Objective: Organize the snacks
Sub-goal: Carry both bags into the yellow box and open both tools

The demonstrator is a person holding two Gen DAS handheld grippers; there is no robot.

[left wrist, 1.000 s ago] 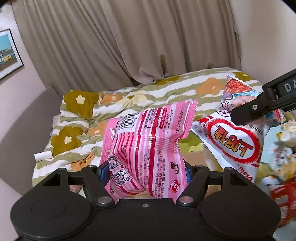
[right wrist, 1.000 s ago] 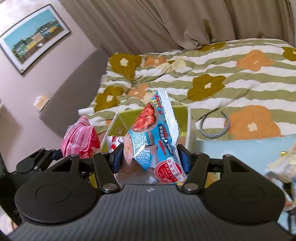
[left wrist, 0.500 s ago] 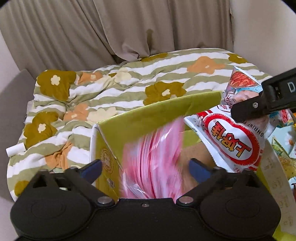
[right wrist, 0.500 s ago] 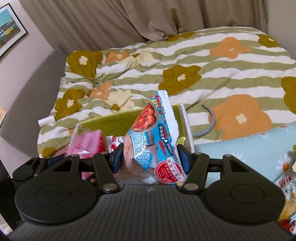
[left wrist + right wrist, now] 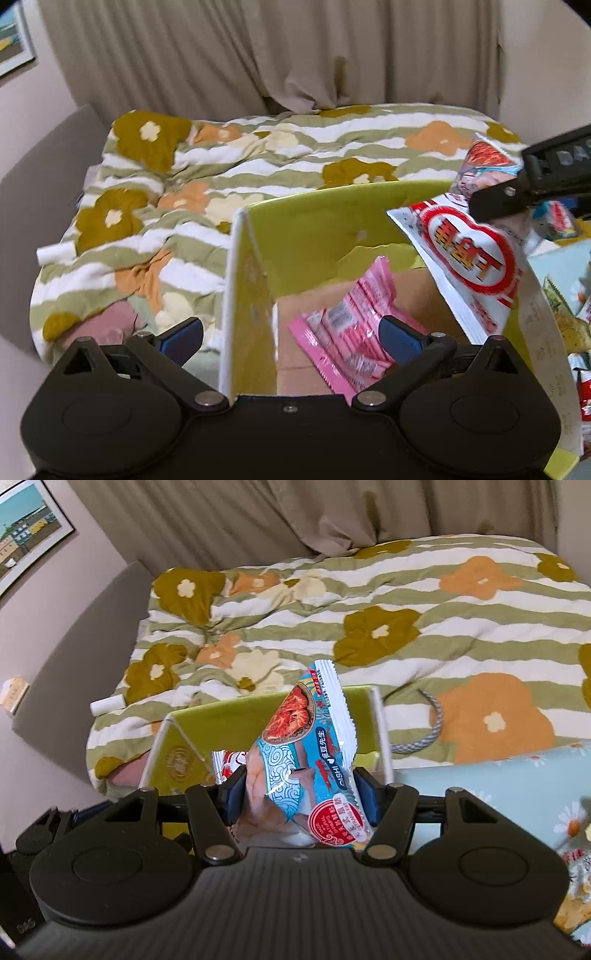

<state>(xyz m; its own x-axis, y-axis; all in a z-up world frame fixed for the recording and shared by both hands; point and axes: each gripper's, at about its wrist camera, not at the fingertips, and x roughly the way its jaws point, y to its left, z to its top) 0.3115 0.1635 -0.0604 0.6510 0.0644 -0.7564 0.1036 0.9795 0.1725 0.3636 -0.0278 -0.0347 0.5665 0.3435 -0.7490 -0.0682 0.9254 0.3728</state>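
The left tongs [image 5: 290,338] stand wide open, their jaws having just spread, and hold nothing: the pink packet [image 5: 351,332] lies loose inside the green box [image 5: 317,229], on its brown bottom, with the tongs' blue pads clear of it on either side. The left pad sits outside the box's left wall and the right pad inside it, so pulling back carelessly could catch that thin wall and tip or drag the box across the bed [image 5: 155,206].

The right tongs [image 5: 301,797] are clamped on a blue shrimp-snack packet [image 5: 306,760], held above the box's right part. A red-and-white packet [image 5: 469,266] hangs there too, just under the tongs. It may spill over the box's right rim if the grip loosens too soon.
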